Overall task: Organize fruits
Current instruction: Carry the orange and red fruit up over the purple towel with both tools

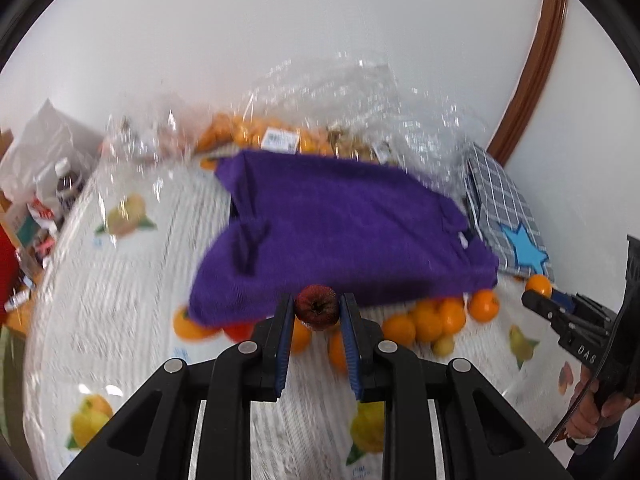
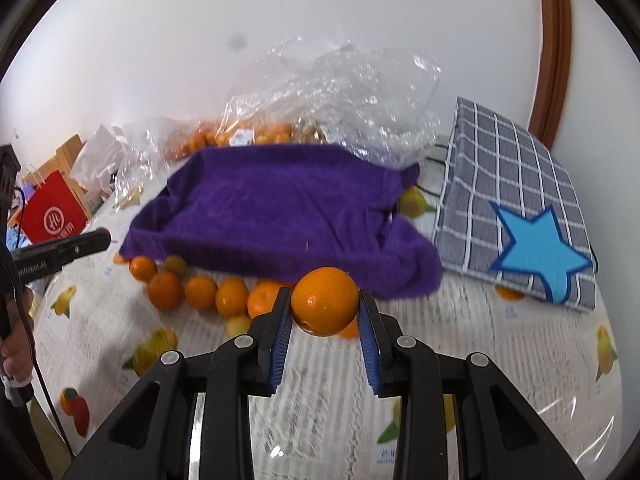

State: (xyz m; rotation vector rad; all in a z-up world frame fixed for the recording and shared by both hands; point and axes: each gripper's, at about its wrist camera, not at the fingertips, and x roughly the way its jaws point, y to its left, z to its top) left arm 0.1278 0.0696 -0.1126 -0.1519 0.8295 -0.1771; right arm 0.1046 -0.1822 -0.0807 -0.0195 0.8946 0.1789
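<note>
While the left gripper (image 1: 317, 308) is clenched on a small dark red fruit (image 1: 316, 306) at lower centre of its view, the right gripper (image 2: 325, 304) grasps an orange (image 2: 324, 301) between its blue pads at lower centre of its own. Both fruits sit in front of a purple towel (image 1: 340, 232) that fills mid-frame. Loose oranges (image 2: 200, 292) lie along the towel's near edge on the fruit-print tablecloth (image 2: 500, 344). A grey checked cloth (image 2: 516, 196) with a blue star occupies the right. Crumpled clear plastic bags (image 2: 360, 92) lie behind the towel.
</note>
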